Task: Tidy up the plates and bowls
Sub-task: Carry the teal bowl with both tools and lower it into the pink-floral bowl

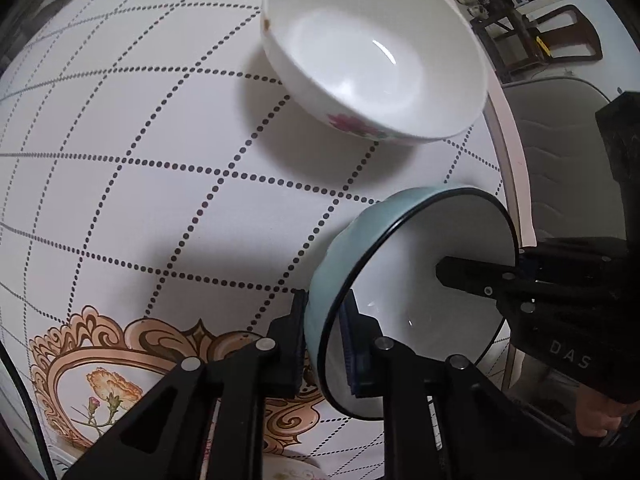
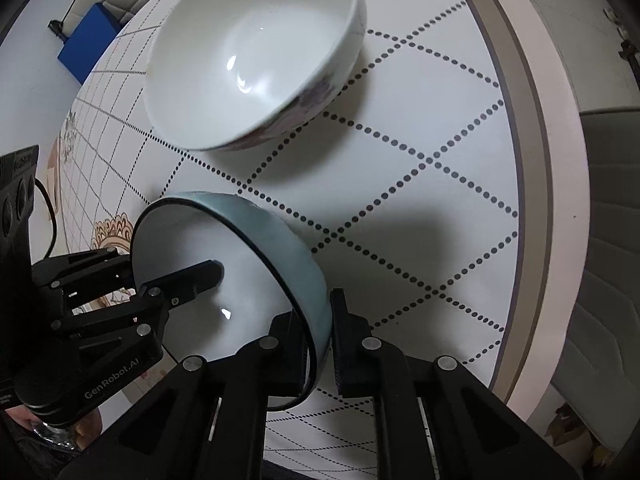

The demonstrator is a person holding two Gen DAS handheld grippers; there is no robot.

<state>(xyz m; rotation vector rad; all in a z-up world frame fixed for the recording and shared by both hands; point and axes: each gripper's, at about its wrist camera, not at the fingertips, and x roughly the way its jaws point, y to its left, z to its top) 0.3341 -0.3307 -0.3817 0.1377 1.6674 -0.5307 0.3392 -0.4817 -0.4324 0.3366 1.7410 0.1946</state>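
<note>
1. A small pale blue ceramic bowl with a white inside and a thin dark rim is seen low in both wrist views, above a round table under a white cloth crossed by dotted lines.

2. In the left wrist view, the rim of the blue bowl is clamped by the left gripper. One black finger is pressed against the blue outer wall and the other, with a blue ribbed pad, against the white inner wall, so the jaws are drawn narrow with only the wall between them.

3. In the right wrist view, the opposite edge of the same bowl is pinched by the right gripper: one finger is set inside, one outside, and the jaws are closed to the thickness of the wall.

4. Each gripper is also caught by the other camera: the right gripper's inner finger is seen reaching into the white interior from the right, and the left gripper's inner finger from the left.

5. Whether the blue bowl rests on the cloth cannot be told.

6. A larger white ceramic bowl with a pink flower painted on its outside is seen beyond the blue bowl, apart from it and empty.

7. An ornate peach-and-brown floral emblem is printed on the cloth beside the left gripper.

8. A grey cushioned chair is seen past the table's edge.
</note>
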